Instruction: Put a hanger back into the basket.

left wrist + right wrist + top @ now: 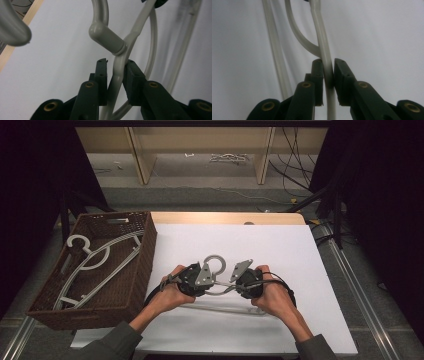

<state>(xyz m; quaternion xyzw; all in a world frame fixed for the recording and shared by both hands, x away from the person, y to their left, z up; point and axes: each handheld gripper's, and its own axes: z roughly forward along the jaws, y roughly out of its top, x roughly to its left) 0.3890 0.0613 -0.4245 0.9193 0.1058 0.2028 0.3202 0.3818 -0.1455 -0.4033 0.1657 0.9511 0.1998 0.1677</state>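
My bench (300,270) is a white sheet laid over a pale wooden top, with a strip of the wood showing along its far edge. Beyond that edge lie a grey floor, pale wooden uprights and loose dark cables; dark curtains hang at both sides.

My left tongs (194,280) and right tongs (248,282) sit close together near the middle of the sheet. Between them lies the light grey plastic clothes hanger (216,262), its hook pointing away from me and its lower bar nearer to me than both tongs. In the left gripper view my left tongs (117,71) are nearly closed on a hanger arm (117,67) just below the neck. My right tongs (327,72) pinch the other arm (325,67) tightly.

Left of my left tongs, at the bench's edge, stands a dark brown woven basket (135,285) holding more grey hangers (95,262). Open white sheet spreads beyond and to the right of my right tongs.
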